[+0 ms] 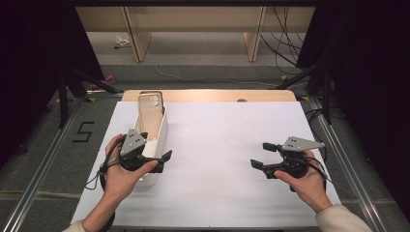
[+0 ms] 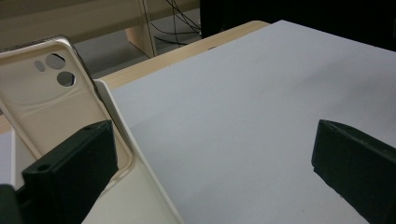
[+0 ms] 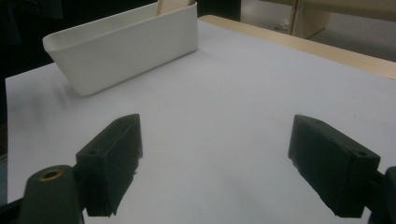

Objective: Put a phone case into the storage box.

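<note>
At about ten o'clock on the counter [image 1: 217, 159] we see a white bin [image 1: 155, 140], its long axis running toward twelve, a beige phone case [image 1: 150, 112] leaning upright at its far end. Our left tongs [image 1: 155, 154] gape wide astride its near wall, nearer by far. Our right tongs [image 1: 263, 154], wide and empty, hover at four o'clock.

A matt white paper-like sheet [image 1: 217, 164] is seen over the pale wooden surface [image 1: 208, 95]. The white bin [image 3: 126, 46] looks like smooth matt plastic, the cream phone case [image 2: 44, 102] like smooth plastic with a slight sheen. Matt black plastic is shown on the right tongs [image 3: 215, 163].
</note>
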`<state>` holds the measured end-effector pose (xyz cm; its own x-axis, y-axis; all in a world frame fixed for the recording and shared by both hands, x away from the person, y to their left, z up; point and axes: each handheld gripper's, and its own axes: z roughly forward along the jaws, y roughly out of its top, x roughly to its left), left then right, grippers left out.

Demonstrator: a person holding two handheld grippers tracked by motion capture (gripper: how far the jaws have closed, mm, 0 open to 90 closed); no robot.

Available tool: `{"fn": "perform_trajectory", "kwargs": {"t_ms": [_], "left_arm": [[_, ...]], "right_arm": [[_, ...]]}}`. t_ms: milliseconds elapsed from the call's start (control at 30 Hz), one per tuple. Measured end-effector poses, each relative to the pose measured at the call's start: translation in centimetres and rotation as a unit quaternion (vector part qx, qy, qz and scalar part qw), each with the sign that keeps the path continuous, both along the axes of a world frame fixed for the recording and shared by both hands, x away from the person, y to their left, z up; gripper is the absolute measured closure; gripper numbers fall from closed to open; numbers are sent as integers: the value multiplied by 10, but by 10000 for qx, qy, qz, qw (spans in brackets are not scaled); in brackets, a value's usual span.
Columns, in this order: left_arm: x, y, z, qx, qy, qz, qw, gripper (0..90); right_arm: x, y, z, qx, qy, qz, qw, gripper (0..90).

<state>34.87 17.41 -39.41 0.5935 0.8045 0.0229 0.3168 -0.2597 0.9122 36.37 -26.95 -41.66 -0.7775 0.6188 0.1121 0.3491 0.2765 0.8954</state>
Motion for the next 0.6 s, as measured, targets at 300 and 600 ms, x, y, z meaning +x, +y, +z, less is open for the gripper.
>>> {"fn": "perform_trajectory", "kwargs": {"t_ms": [300, 600], "left_arm": [[-15, -1, -7, -43, -2, -72, 10000, 0], [-25, 1, -14, -37, -43, -84, 9999, 0]], "right_arm": [[0, 0, 0, -4, 1, 5, 10000, 184], [0, 0, 0, 0, -5, 7, 10000, 184]]}}
